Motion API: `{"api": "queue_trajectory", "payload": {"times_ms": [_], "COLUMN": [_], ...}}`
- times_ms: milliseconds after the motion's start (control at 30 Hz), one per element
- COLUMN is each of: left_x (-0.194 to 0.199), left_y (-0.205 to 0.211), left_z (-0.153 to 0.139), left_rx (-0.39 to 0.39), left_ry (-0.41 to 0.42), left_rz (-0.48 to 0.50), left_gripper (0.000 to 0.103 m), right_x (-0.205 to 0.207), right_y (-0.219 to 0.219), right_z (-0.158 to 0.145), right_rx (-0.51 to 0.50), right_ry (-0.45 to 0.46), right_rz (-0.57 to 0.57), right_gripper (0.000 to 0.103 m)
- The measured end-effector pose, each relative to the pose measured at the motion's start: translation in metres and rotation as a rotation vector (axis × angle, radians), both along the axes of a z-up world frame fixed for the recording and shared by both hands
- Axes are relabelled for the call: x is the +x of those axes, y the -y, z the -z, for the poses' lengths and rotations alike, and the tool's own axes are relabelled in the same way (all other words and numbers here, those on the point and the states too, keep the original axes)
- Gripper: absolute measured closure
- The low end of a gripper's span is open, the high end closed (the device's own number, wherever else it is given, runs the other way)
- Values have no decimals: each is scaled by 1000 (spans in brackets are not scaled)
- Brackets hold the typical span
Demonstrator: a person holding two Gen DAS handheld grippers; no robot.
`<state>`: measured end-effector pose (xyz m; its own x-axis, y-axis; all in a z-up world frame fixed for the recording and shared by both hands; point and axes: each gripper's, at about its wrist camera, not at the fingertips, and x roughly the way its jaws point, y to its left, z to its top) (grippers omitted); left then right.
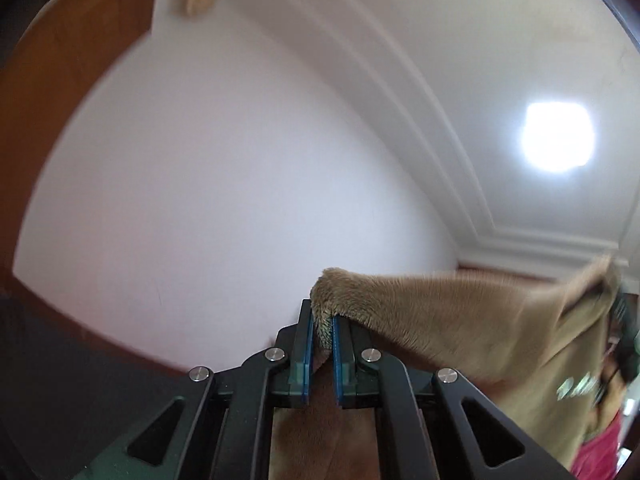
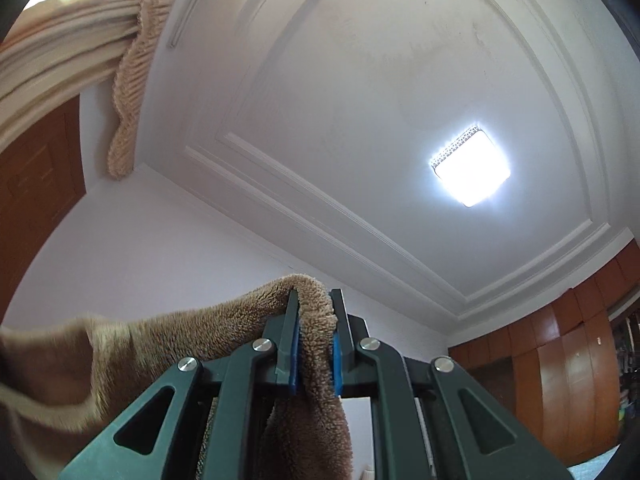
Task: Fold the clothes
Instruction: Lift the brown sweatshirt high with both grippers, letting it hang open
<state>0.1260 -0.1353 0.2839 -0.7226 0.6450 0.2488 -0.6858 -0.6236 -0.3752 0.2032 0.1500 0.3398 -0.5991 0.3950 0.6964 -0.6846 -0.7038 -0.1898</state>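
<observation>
At the bottom centre of the left wrist view, our left gripper [image 1: 323, 334] is clamped on a bunched edge of the tan fleece garment [image 1: 460, 320]. From there the cloth runs toward the right edge of the frame. In the right wrist view, our right gripper [image 2: 314, 336] pinches another edge at lower centre, and the garment [image 2: 160, 344] trails off to the lower left. Both tools point up at the ceiling, so we judge the garment is held aloft by two edge points, stretched between them to hang open for a fold. Its pile is thick and plush, and pale lettering shows at the lower right of the left view. Farther off lie the ceiling lamp [image 2: 470, 166], a draped curtain [image 2: 132, 80] at upper left and wooden wardrobes [image 2: 560, 360] at lower right.
</observation>
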Motion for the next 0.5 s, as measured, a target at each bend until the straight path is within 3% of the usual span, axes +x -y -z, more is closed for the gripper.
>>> {"api": "queue_trajectory", "payload": {"times_ms": [167,300,400,500], "left_x": [68,122,153,168], "left_y": [44,79,84,92], "left_z": [-65,-115,-126,-119], "left_rx": [63,109,94,69], "left_ry": [-197,-354,-436,-449], "left_rz": [-150,-270,-360,-398], "left_gripper": [95,95,95,95], "right_x": [4,24,36,45], "right_y": [-8,-2,3,5], "right_z": [-11,-29,-30,-28], "right_rx": [-7,15,29,37], "right_ry": [-37,-127,-158,-162], "right_rz": [13,25,44,39], "right_gripper": [90,90,90,90]}}
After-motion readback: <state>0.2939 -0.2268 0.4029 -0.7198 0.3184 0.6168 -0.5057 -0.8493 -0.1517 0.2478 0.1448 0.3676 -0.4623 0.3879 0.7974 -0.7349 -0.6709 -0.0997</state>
